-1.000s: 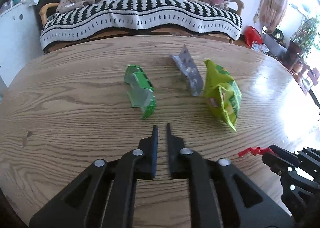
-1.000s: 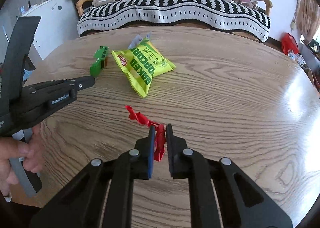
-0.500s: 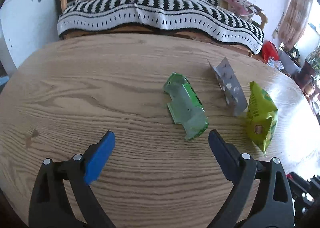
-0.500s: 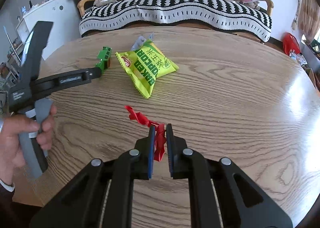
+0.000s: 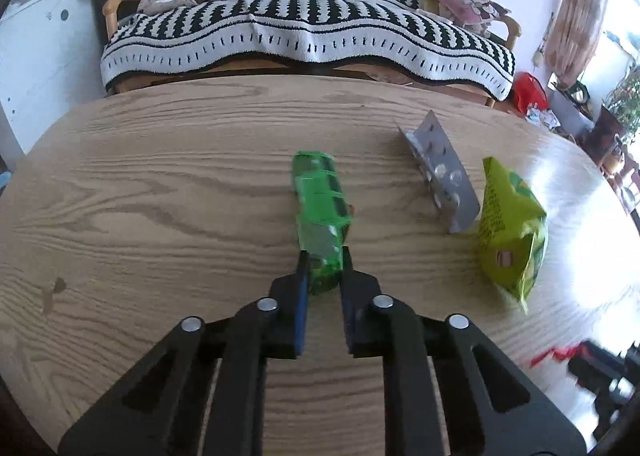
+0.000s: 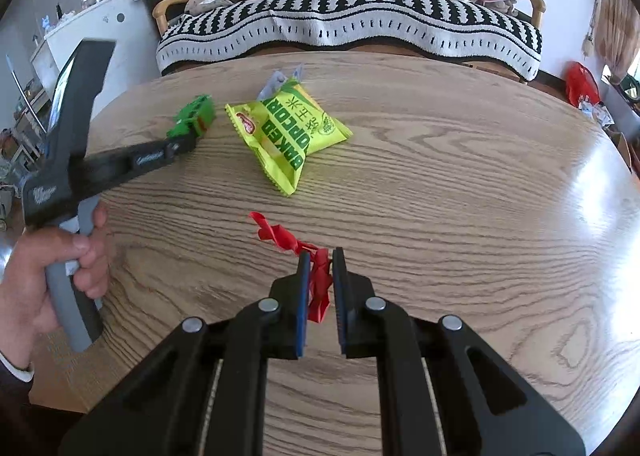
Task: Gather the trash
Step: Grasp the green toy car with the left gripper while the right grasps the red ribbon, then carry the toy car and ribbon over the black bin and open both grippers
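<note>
A crumpled green wrapper (image 5: 320, 200) lies on the wooden table (image 5: 160, 196). Its near end sits between the pads of my left gripper (image 5: 325, 256), whose jaws are closing on it. From the right wrist view the same green wrapper (image 6: 194, 118) shows at the tip of the left gripper (image 6: 188, 142). My right gripper (image 6: 319, 256) is shut on a twisted red wrapper (image 6: 280, 236) just above the table. A yellow-green popcorn bag (image 6: 288, 136) and a silver blister pack (image 5: 440, 172) lie loose farther back.
A person's hand (image 6: 60, 256) holds the left gripper's handle at the table's left edge. Beyond the far table edge stands a sofa under a black-and-white striped blanket (image 5: 304, 32). A white cabinet (image 6: 100, 28) stands at the left.
My left gripper opened wide, moved in over the green wrapper and closed around its near end. The right gripper stayed still, holding the red wrapper.
</note>
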Motion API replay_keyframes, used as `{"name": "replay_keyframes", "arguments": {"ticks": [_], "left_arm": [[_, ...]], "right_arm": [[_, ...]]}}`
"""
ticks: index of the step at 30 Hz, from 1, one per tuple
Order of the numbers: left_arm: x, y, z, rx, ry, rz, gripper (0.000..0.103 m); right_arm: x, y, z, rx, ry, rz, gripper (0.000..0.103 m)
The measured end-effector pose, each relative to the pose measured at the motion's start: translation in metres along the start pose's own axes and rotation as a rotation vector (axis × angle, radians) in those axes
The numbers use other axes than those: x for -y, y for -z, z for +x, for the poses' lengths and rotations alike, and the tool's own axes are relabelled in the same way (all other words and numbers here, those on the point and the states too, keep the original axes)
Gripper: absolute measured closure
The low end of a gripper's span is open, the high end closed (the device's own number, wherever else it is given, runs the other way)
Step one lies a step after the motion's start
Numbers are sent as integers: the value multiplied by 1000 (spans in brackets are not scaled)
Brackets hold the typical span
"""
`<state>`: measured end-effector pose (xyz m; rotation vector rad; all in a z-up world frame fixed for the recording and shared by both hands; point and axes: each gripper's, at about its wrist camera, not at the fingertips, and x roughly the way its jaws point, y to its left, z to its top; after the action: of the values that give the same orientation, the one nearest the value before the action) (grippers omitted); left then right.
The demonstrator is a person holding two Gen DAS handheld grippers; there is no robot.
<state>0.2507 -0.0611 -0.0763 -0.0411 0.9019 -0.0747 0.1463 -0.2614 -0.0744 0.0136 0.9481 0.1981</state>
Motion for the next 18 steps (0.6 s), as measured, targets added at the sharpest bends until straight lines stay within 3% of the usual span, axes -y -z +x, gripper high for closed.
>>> {"name": "replay_keyframes", "arguments": {"ticks": [5,10,18], "left_arm": [[-15,14,-23,-16,-8,1,91],[-19,39,-75,-8,-38,53,91],[-8,109,-172,34,-20,96,91]], "right_arm": [[-1,0,-13,27,-20,12,91],[-2,7,-38,57,-60,53,91],[-13,55,-97,96,-89,64,91]]}}
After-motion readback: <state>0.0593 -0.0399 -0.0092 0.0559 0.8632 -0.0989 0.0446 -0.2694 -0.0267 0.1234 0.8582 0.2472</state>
